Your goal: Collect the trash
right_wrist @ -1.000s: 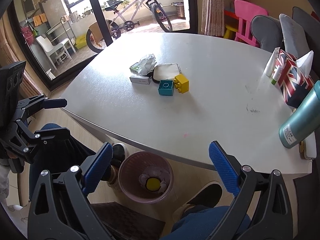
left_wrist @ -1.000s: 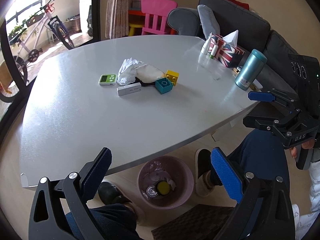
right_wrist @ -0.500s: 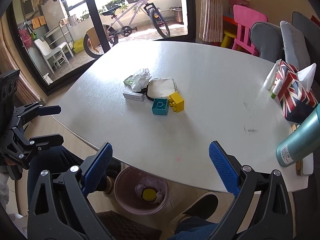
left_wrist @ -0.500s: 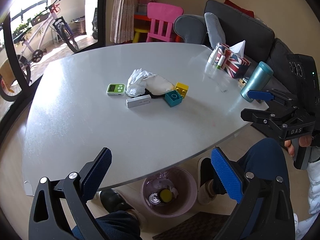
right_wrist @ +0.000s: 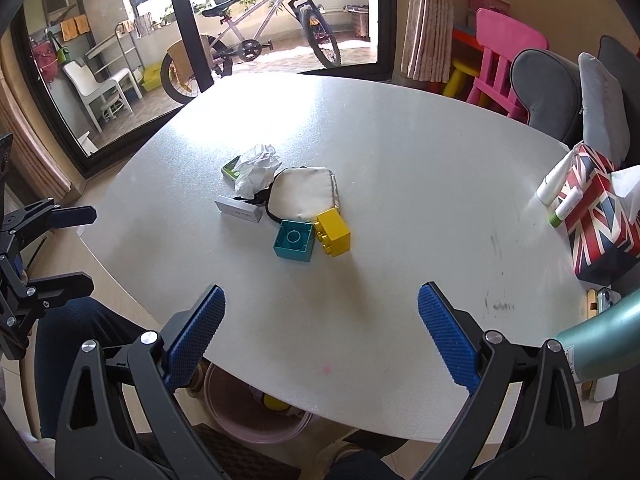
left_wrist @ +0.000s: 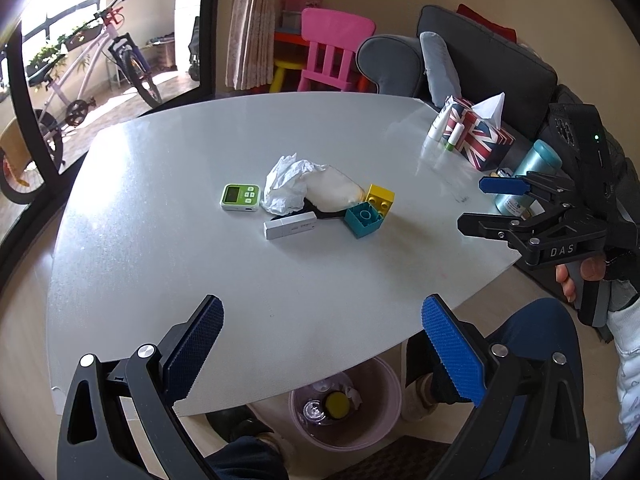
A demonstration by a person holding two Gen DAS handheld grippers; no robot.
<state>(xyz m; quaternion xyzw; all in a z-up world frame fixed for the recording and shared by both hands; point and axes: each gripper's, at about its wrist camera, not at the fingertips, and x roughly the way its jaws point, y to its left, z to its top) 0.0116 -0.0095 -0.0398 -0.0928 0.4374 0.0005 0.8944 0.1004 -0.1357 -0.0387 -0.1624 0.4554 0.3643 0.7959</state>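
1. Daylight from a balcony door with a bicycle (right_wrist: 264,20) behind it falls on a pale grey tabletop (left_wrist: 200,264); a pink chair (left_wrist: 328,54) and a dark sofa (left_wrist: 492,60) stand beyond the far edge.
2. Trash on the tabletop is a crumpled white tissue (left_wrist: 290,184), a loose wad with no clear long axis, lying near the middle.
3. To its left, touching or nearly so, lies a green timer (left_wrist: 241,197). Its right side rests against a cream pouch (right_wrist: 304,196) that lies flat.
4. A white stick (left_wrist: 290,227) lies just in front of the tissue, its long axis running roughly left to right in the left view.
5. A teal block (right_wrist: 294,241) and a yellow block (right_wrist: 333,233) sit touching each other at the pouch's near corner.
6. Along the right edge stand a flag-patterned tissue box (left_wrist: 478,136), small tubes (left_wrist: 440,124) beside it, and a teal bottle (left_wrist: 524,178).
7. Under the near edge a pink bin (left_wrist: 346,404) stands on the floor, holding a yellow round item and other bits.
8. Left gripper (left_wrist: 322,350) hovers above the near edge, jaws spread wide and empty, aimed at the cluster.
9. Right gripper (right_wrist: 322,342) hovers likewise, level, jaws wide apart and empty; in the left view a hand (left_wrist: 580,276) grips its handle off the right edge.
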